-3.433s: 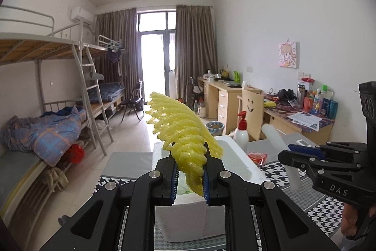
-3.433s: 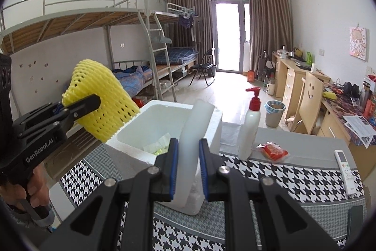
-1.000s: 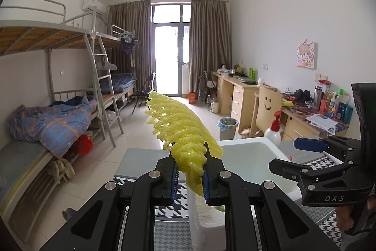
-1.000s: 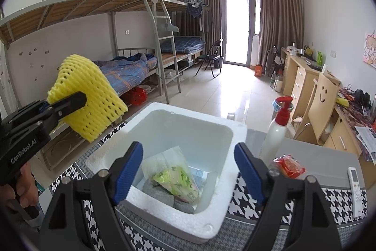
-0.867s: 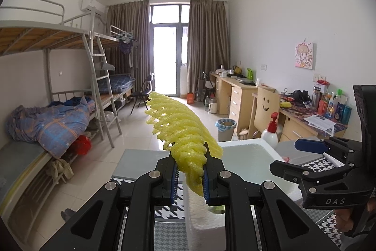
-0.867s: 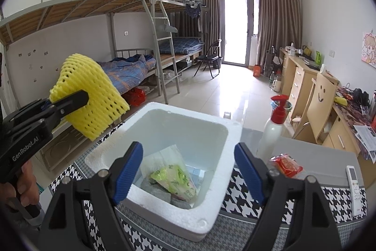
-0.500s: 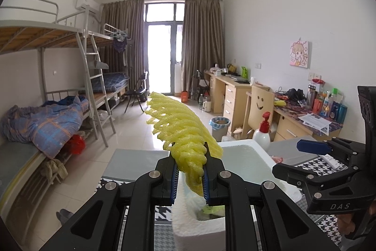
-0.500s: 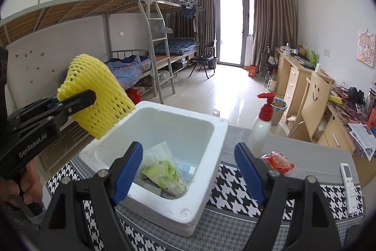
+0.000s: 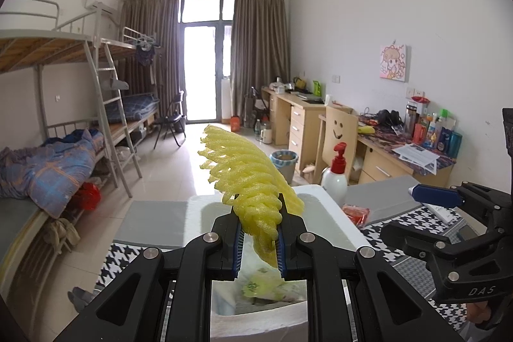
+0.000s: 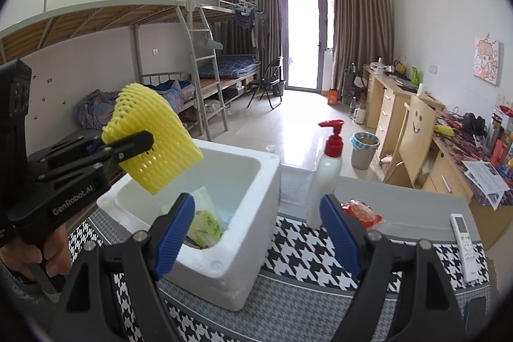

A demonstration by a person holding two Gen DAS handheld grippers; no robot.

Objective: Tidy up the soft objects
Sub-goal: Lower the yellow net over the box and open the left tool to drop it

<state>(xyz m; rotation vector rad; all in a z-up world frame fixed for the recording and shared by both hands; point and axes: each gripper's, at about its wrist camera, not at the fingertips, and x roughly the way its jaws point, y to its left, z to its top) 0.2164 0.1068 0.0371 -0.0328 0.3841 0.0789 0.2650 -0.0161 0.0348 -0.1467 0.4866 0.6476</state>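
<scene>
My left gripper (image 9: pixel 258 241) is shut on a yellow foam net sleeve (image 9: pixel 247 178) and holds it above the near left rim of an open white styrofoam box (image 10: pixel 256 207); the sleeve also shows in the right wrist view (image 10: pixel 154 137). Inside the box lies a plastic bag with green print (image 10: pixel 205 223), also seen in the left wrist view (image 9: pixel 259 284). My right gripper (image 10: pixel 256 233) is open and empty, just in front of the box.
A white pump bottle with a red top (image 10: pixel 325 172) and a red packet (image 10: pixel 360 212) stand right of the box on the houndstooth cloth (image 10: pixel 304 252). A white remote (image 10: pixel 463 242) lies at the far right. Bunk beds, desks and a chair stand behind.
The right gripper let go of the white foam piece into the box and opened. The left gripper has carried the yellow sleeve closer over the box.
</scene>
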